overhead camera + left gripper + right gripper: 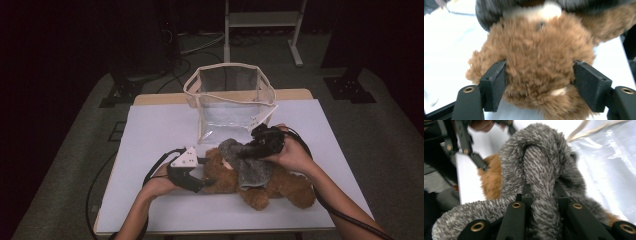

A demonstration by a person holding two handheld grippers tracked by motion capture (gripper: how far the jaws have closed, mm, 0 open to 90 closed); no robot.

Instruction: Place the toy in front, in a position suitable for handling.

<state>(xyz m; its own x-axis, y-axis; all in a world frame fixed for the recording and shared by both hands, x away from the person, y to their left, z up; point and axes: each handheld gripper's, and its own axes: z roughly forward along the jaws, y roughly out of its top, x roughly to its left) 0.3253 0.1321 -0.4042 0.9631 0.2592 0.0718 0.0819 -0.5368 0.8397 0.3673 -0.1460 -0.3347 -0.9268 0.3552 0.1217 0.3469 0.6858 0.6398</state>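
Note:
A brown teddy bear lies on its back on the white table, wearing a grey fuzzy garment over its chest and head. My left gripper is at the bear's head from the left; in the left gripper view its jaws press into the fur of the bear's head on both sides. My right gripper comes from the right above the bear's head. It is shut on a bunched fold of the grey garment, which rises between its jaws. The bear's face is mostly hidden by the garment.
A clear plastic bag with cream trim stands open just behind the bear, close to my right gripper; its clear wall shows in the right gripper view. Bare white tabletop lies to the left and front. Dark floor and stands surround the table.

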